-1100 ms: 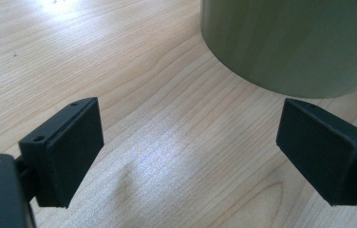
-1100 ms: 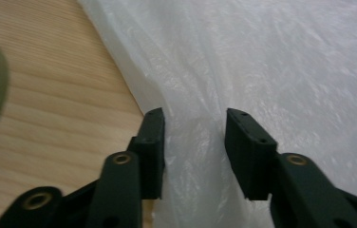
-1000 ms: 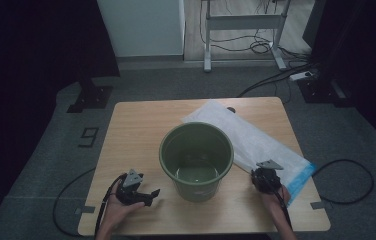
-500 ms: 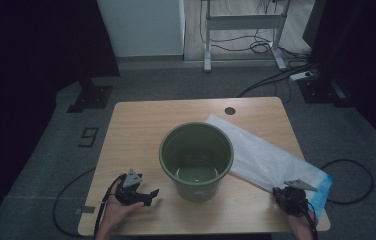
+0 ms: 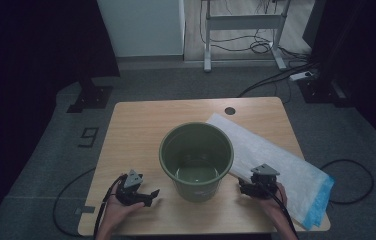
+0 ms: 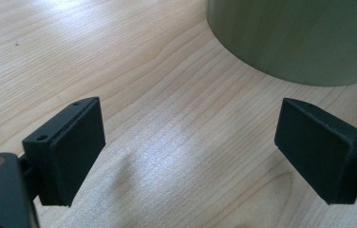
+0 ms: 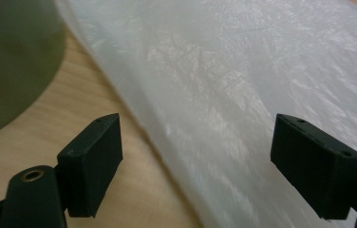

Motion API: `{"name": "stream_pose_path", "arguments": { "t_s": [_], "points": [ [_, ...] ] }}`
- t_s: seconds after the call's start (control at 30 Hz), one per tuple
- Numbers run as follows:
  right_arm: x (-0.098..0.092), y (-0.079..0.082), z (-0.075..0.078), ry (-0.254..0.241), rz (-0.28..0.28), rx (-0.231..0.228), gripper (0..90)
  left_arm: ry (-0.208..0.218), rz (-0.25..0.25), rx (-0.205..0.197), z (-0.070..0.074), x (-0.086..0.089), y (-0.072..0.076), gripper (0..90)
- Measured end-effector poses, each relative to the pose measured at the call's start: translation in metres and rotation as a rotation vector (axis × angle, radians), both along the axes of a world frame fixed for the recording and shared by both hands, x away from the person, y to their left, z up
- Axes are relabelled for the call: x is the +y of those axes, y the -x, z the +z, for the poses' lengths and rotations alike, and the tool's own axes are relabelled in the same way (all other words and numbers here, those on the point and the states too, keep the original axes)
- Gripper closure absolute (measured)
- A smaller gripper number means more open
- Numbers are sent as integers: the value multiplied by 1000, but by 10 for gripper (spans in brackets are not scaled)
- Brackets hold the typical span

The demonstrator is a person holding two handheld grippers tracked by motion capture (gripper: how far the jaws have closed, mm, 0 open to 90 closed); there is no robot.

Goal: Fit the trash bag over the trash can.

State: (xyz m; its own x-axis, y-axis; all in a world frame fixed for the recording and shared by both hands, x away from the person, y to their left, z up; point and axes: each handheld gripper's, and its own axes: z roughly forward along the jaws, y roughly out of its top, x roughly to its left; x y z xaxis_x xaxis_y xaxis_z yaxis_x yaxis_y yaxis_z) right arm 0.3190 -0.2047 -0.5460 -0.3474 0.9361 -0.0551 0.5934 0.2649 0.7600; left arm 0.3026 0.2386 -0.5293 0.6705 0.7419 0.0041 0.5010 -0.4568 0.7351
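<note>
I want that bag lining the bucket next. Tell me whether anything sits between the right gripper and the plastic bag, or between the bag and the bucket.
Nothing visible does. The right gripper, jaws just opened, hovers over the plastic bag, beside the green bucket.

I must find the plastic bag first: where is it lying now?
In the high view, the plastic bag lies flat on the table's right side, beside the green bucket.

Both hands rest low, the left gripper (image 5: 148,195) gaping wide and the right gripper (image 5: 248,187) too (jaws just opened).
</note>
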Motion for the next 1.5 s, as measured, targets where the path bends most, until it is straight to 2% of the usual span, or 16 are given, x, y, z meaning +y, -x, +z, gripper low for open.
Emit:
{"name": "stream_pose_path", "arguments": {
  "t_s": [0.2,0.3,0.4,0.5,0.57,0.77,0.93,0.97,1.0,1.03,1.07,1.17,1.2,1.3,1.4,1.5],
  "points": [
    [3,-20,-7,-8,-18,22,201,-2,3,0,0,0,0,91],
    [2,-24,-8,-43,-11,31,267,-4,3,3,-1,0,0,91],
    [-4,-24,-6,-55,-38,24,460,-9,-2,7,-2,-1,0,92],
    [-9,-24,-6,-55,-52,17,561,-10,-2,8,-2,-2,1,92],
    [-14,-24,-5,-50,-75,19,710,-13,-2,7,-2,-2,1,93],
    [-19,-24,-5,-44,-92,12,860,-24,-3,10,-4,-2,0,98],
    [-34,-22,1,-177,-130,-21,881,-26,2,6,-3,-2,0,98],
    [-34,-22,1,-177,-130,-21,881,-26,2,6,-3,-2,0,99],
    [-40,-19,8,-228,-145,-50,881,-28,4,5,-3,-1,0,101],
    [-40,-19,8,-228,-145,-50,881,-28,4,5,-3,-1,0,101],
    [-46,-15,15,-274,-155,-80,882,-29,5,5,-3,-1,0,101],
    [-52,-11,22,-313,-164,-110,883,-28,6,4,-3,-1,0,101],
    [-57,-8,29,-354,-176,-141,884,-28,7,3,-3,-1,0,101],
    [-63,-4,36,-397,-186,-170,884,-26,11,-2,-2,-1,0,103],
    [-70,3,52,-445,-190,-239,885,-23,14,-5,-2,-1,1,106],
    [-71,7,60,-460,-184,-272,885,-22,18,-5,-2,-1,1,106]
  ]
}}
